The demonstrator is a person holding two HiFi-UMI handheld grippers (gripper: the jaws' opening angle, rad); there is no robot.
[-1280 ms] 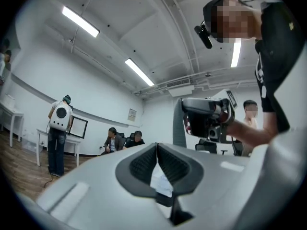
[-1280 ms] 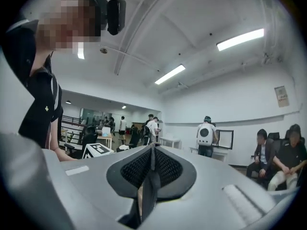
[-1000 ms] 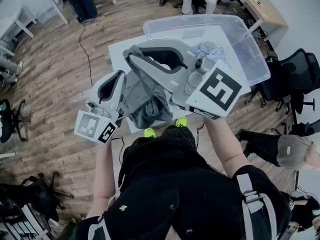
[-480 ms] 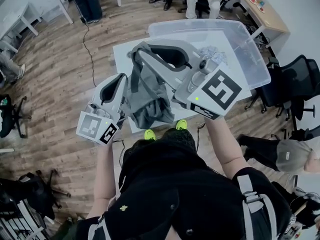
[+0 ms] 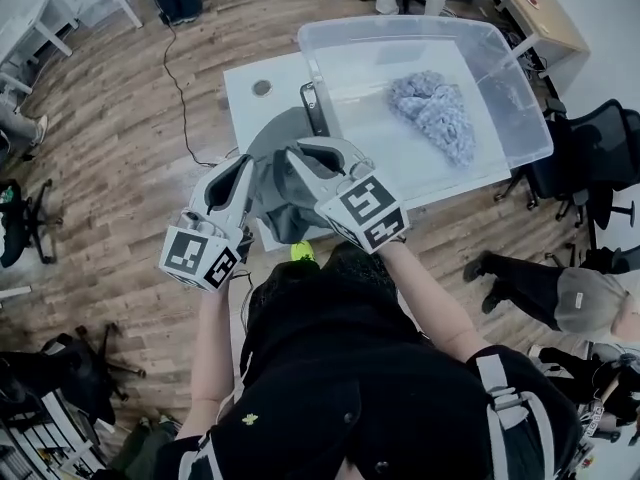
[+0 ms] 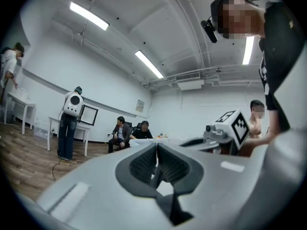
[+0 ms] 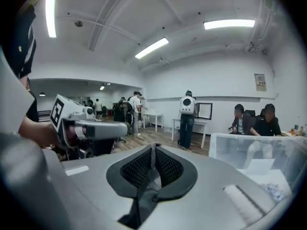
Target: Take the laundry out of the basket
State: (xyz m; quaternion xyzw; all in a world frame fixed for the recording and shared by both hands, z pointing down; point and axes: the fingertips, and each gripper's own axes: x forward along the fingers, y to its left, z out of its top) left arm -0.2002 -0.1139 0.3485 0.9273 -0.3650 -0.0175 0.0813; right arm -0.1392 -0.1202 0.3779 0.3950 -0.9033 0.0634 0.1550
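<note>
We had both tools on one piece: the left gripper (image 5: 243, 170) and the right gripper (image 5: 296, 152) each had its jaws pressed together on a fold of the grey garment (image 5: 277, 203); each gripper view showed a dark strip of that cloth nipped between the pads and hanging below them. The garment was already outside the basket (image 5: 400, 22); it hung bunched between the two grippers over the near part of the white table (image 5: 262, 118), just beside the basket's near left corner, and its lower folds sagged towards the table's near edge; we could not tell whether they rested on the top yet.

What mattered for the coming move, as we judged it, was where the rest of the laundry lay from us. One bluish, nubbly piece (image 5: 437, 118) remained on the basket's floor; it lay ahead of the grippers and to the right, well apart from both, with the clear wall between. Its long axis ran aslant, from the far middle of the basket to the near right. The right gripper was the nearer of the two; the left stood on the far side of the grey garment from it. We reckoned the grey piece had to be laid down and let go first; the reach over the wall would then fall to the right hand.
</note>
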